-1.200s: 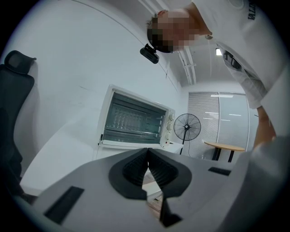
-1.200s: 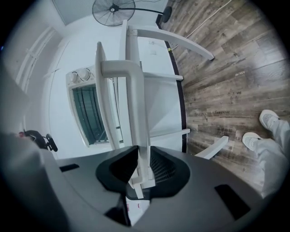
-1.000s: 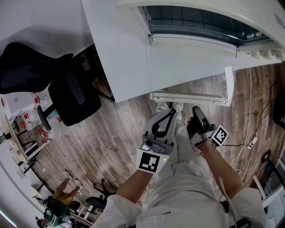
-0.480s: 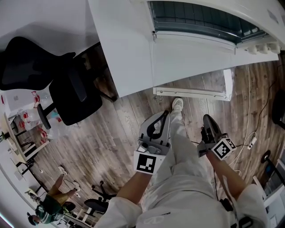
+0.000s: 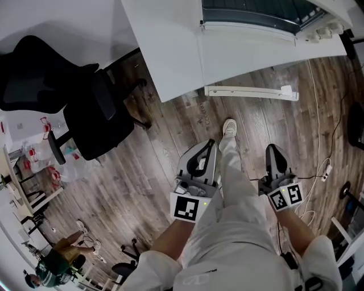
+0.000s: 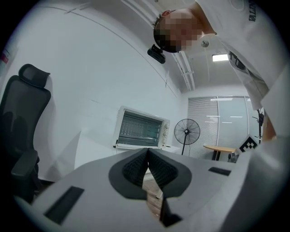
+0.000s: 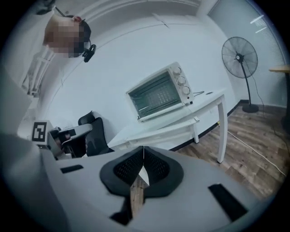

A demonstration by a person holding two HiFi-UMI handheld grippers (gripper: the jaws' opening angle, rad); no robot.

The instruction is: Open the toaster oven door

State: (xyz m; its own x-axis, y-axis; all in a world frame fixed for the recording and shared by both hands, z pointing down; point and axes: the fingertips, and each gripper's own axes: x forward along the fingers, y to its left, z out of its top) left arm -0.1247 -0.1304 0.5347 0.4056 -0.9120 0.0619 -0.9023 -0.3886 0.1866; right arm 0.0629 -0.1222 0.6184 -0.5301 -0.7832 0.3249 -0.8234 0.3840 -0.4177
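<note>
Standing back from the white worktop, the person carries the left gripper and right gripper low over the wooden plank floor in the head view. Both are well apart from the white toaster oven with a dark glass door, likely between approaches. A second ago both hung nearer the worktop's edge. In the left gripper view the jaws are clenched on nothing, and the oven ahead appears shut. In the right gripper view the jaws are likewise clenched and empty.
</note>
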